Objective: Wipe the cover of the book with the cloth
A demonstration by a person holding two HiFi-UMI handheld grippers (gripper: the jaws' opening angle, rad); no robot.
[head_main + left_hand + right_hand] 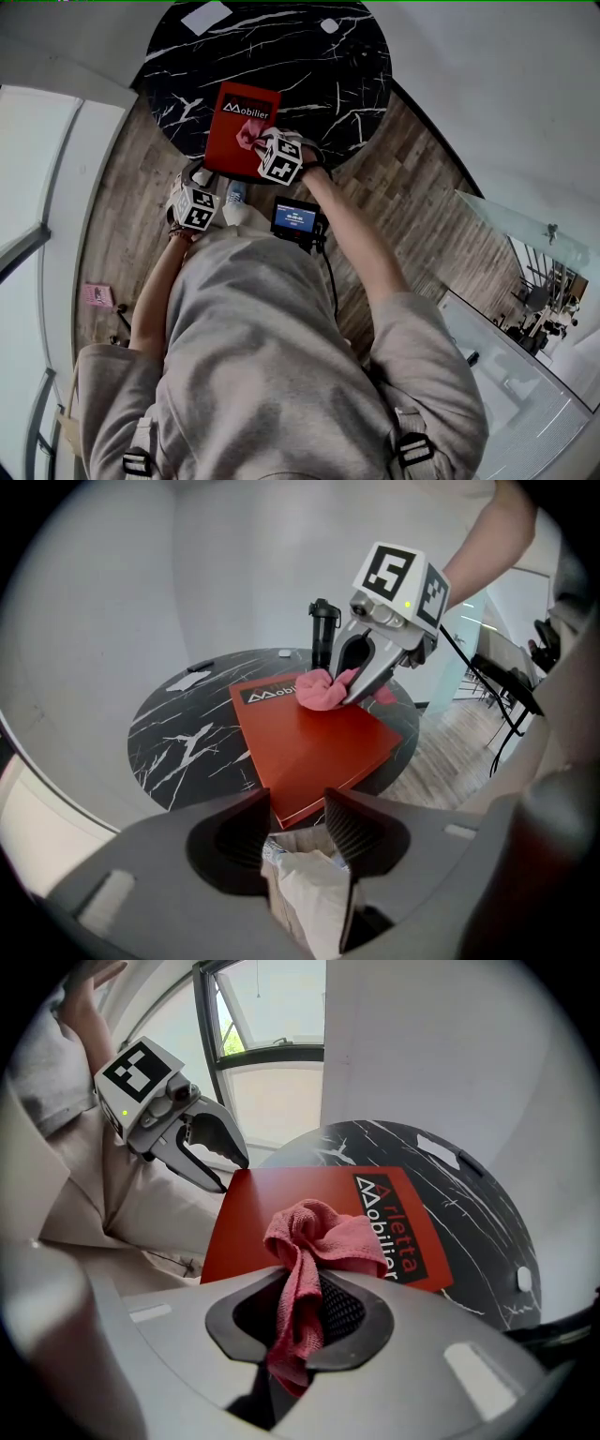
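Right gripper (305,1312) clamped shut on a pink cloth (314,1232), fabric bunched between the jaws with a tail hanging out behind them. Free wad of the cloth resting on the cover of a red book (253,1218), just beside the white lettering on its dark title panel. Book lying flat on a round black marble bench (478,1204), on the side nearest the person, near edge reaching the rim. From the head view, same grip over the book (230,141), cloth (248,136) under the right gripper (253,141). Left gripper (297,803) open, jaws well apart and closed on nothing, pointing down at the near corner of the book (319,752) without touching it; pale crumpled material below the jaws, not identifiable. Seen from the head, left gripper (200,183) held off the bench (309,66) over wood floor (412,187). Farther out on the bench, a white card (206,17).
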